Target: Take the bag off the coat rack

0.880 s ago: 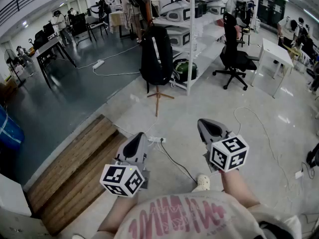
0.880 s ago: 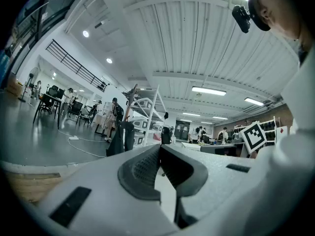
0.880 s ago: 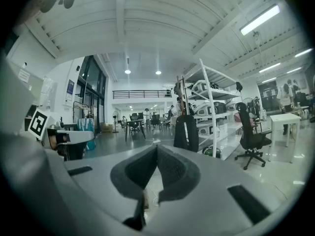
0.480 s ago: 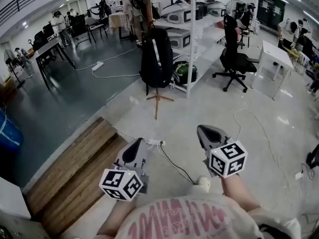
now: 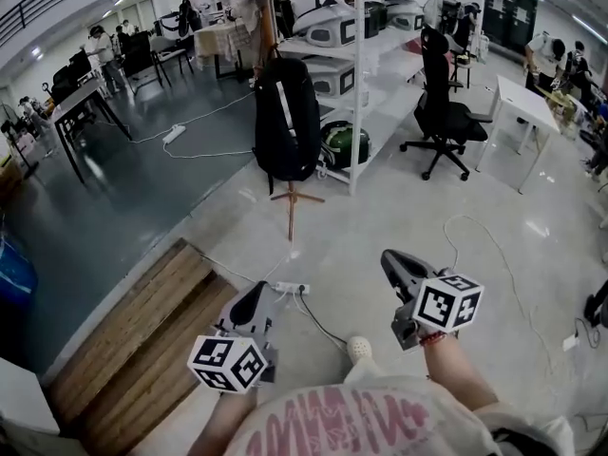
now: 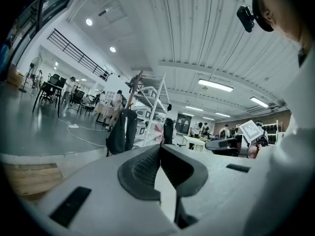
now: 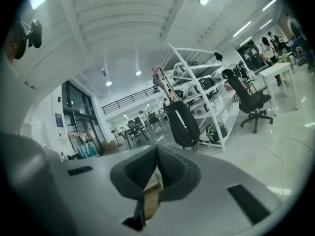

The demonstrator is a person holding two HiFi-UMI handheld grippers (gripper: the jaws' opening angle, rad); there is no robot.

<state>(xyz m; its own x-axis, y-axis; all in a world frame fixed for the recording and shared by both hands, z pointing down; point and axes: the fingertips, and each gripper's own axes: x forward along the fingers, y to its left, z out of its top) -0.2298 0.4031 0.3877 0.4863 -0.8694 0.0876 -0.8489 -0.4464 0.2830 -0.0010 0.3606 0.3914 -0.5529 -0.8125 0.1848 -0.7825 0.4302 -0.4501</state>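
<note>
- Left gripper [image 5: 256, 294]: jaws pressed fully together with nothing between them, held low in front of the person beside a wooden platform [image 5: 142, 316]
- Power strip [image 5: 288, 289] and its cable lie on the floor just ahead, across the path, so footing needs watching
- Black backpack [image 5: 282, 122]: hangs on the wooden coat rack [image 5: 292, 212], well ahead of both grippers and just left of white shelving [image 5: 359, 84]
- Look of the bag: tall, dark and soft-sided, with a pale stripe down the front; it hangs straight with its bottom clear of the floor; how it hooks on at the top can't be made out
- Right gripper [image 5: 392, 258]: jaws likewise closed and empty, aimed slightly down toward the rack
- Step, as judged: approach, with the bag untouched
- Next move calls for closing the distance, opening a pair of jaws, catching the top loop or a strap, then lifting before pulling away so the rack doesn't tip
</note>
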